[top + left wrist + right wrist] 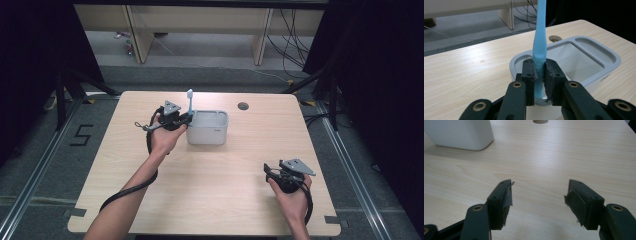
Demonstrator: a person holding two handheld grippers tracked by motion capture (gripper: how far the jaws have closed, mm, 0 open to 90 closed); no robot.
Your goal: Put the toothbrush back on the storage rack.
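A light blue toothbrush stands upright, and my left gripper is shut on its handle. In the high view the toothbrush has its white bristle head up, and the left gripper holds it at the left rim of a white holder box. From the left gripper view the white holder box shows two open compartments, and the brush's lower end hangs just over its near rim. My right gripper stands open above bare table with nothing between its pads; in the high view the right gripper rests near the table's front right.
The wooden table has a round cable hole behind the holder box. Table legs and cables stand on the floor beyond the far edge. Black curtains hang at both sides.
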